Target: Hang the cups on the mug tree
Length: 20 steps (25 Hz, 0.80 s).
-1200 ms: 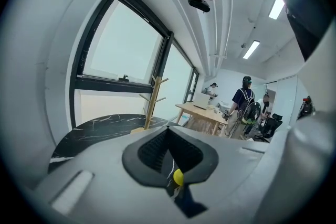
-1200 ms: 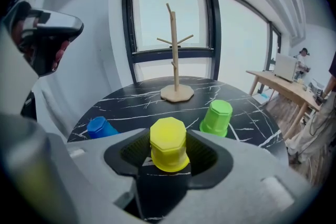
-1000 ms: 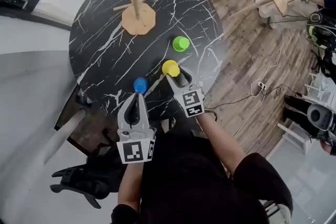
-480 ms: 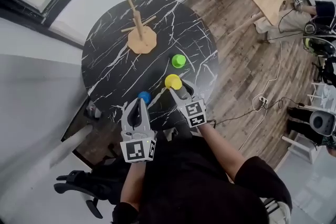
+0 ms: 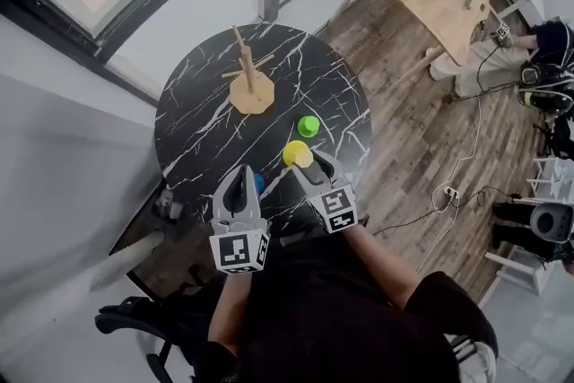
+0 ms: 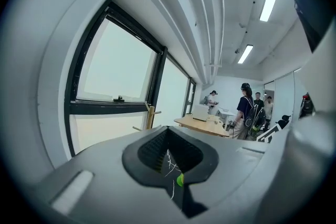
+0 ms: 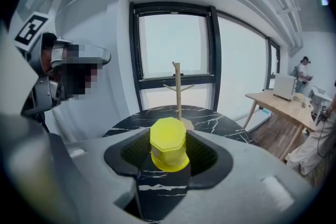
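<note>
Right gripper (image 5: 309,166): your fingers are clamped on the yellow eight-sided plastic cup (image 7: 169,150), one on each flank of its body
Yellow cup: it sits mouth-down between those fingers, at the near edge of the round black white-veined marble surface (image 5: 206,139), and looks to hang just clear of it
Left gripper (image 5: 240,179): fingers pressed together with nothing in them (only a sliver of marble shows through the notch)
Other cups: the small blue cup (image 5: 259,184) stands just beside your left fingertips, half hidden by them; the bright green cup (image 5: 308,126) stands further in, between the yellow one and the tree
Mug tree (image 5: 250,85): pale wooden post with slanting pegs on an eight-sided base, upright at the far side, well apart from your cup, no cup on it yet
Handling: judge the cup light and stiff, so a modest squeeze should do; its smooth walls may slide if you tilt it fast
Grip point: stay on two opposite flat faces at mid-body, and leave the handle free for a peg; I cannot see the handle in any view
Risk: the tree looks light, so a hard nudge on a peg could tip it
</note>
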Available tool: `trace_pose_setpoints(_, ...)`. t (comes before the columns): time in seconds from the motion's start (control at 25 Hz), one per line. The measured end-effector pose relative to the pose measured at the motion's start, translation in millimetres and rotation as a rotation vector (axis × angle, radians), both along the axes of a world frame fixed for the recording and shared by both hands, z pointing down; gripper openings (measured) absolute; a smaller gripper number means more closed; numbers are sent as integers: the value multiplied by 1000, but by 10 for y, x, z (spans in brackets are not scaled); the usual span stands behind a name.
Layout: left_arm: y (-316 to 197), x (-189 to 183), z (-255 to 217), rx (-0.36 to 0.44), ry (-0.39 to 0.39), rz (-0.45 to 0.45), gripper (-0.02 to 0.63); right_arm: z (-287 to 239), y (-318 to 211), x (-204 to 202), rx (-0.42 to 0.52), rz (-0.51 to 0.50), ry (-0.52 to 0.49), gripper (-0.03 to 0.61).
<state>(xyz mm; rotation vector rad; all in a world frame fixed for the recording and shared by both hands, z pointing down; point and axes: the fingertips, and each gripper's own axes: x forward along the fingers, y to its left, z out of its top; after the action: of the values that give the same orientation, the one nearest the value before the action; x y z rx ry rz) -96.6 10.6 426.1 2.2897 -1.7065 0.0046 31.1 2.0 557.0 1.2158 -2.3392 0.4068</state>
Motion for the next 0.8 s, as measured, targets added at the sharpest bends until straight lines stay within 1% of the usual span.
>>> trace_pose_setpoints(0.28,-72,-189,-180,35,-13,20,2,-368,-107,-184,58,19,-33,210)
trace_pose_setpoints(0.52,-137,-382,-293,52,7,30,2,-803,-217,-372,128,50,-73,210)
trace_pose_setpoints(0.8,-175,-556,-340,57,42,69,2,-1243,-346,-507,209,103,-87,210)
